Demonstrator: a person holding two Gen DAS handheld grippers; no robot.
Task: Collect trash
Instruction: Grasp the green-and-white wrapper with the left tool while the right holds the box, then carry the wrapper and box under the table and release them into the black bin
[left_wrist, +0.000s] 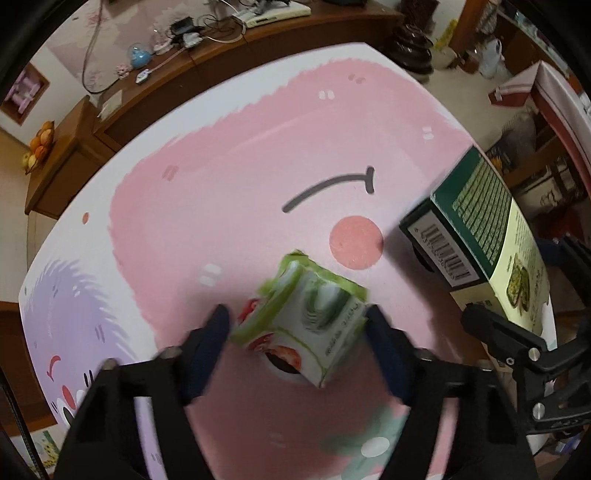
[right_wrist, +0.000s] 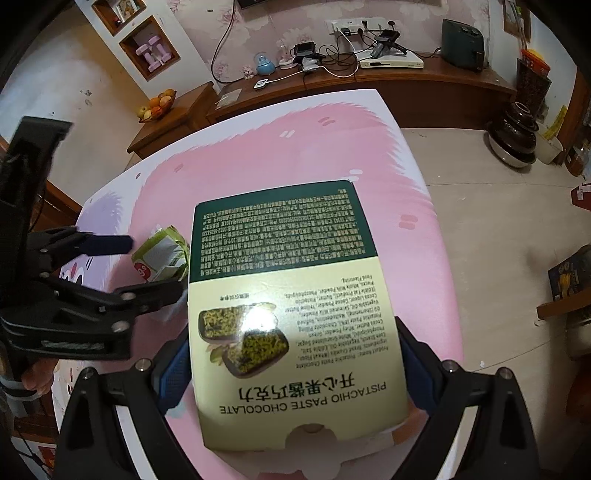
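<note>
The little green and white carton (left_wrist: 306, 325) sits on the pink desk (left_wrist: 236, 177), near the middle, w/ its torn-open top end facing far and a bit left; what is inside can't be seen. It lies tipped on its side, long way running near to far w/ a slant. The left tongs (left_wrist: 297, 332) are around it: the right pad looks to touch the carton side, the left pad is just beside the other side w/ a thin gap, so no firm squeeze shows yet. The picture is blurry there. The big green and cream box (right_wrist: 291, 314), marked pistachio paste chocolate, is shut, so its inside is hidden. It is held in the right tongs (right_wrist: 291, 354), blue pads pressed on its left and right long edges near the near end. Its flat face looks up at the camera, long way going near to far, dark green end far, cream end w/ the thumb notch near. In the left view the box hangs just right of the carton, not touching it, by the right edge of the desk. The far half of the desk is bare pink w/ lots of room. Past the far edge stands a brown wood cabinet (right_wrist: 369, 92) w/ cables and a fruit bowl (right_wrist: 157, 107). Right of the desk is open floor (right_wrist: 491, 206).
</note>
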